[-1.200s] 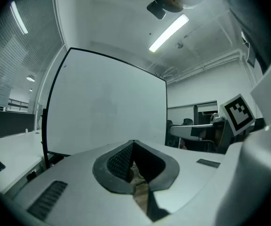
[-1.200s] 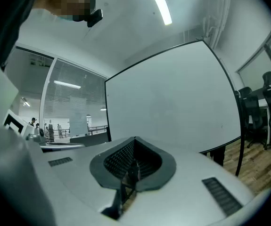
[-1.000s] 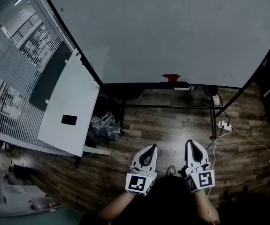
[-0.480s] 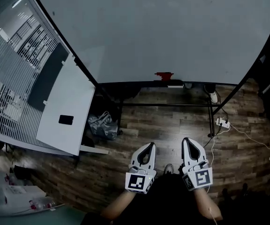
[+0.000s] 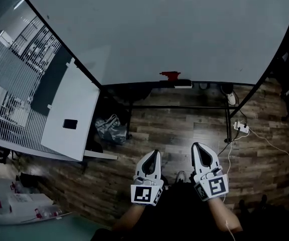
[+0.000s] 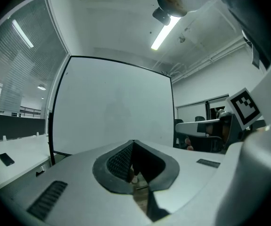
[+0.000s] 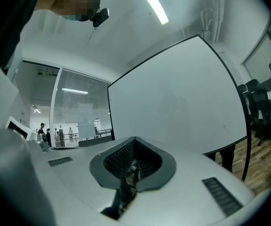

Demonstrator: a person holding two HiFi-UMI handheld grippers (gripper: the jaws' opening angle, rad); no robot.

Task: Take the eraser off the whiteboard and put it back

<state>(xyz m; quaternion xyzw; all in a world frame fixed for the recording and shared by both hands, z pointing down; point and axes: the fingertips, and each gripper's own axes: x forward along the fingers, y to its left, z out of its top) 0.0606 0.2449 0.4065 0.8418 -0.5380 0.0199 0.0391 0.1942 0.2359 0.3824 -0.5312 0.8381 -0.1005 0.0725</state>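
Note:
A small red eraser sticks to the lower edge of the big whiteboard, just above the pen tray. Both grippers are held low and close to my body, far from the board and pointing toward it. My left gripper is shut with nothing between its fingers, and my right gripper beside it is also shut and empty. In the left gripper view the closed tips of the left gripper face the whiteboard. In the right gripper view the right gripper also faces the whiteboard. The eraser shows in neither gripper view.
A white desk with a small black device stands at the left, with a crumpled bag on the wood floor beside it. The board's black stand bar runs under the tray. A power strip with cables lies at the right.
In the head view the whiteboard and eraser have slid left and slightly up. Both grippers have drifted a little left and stayed shut and empty.

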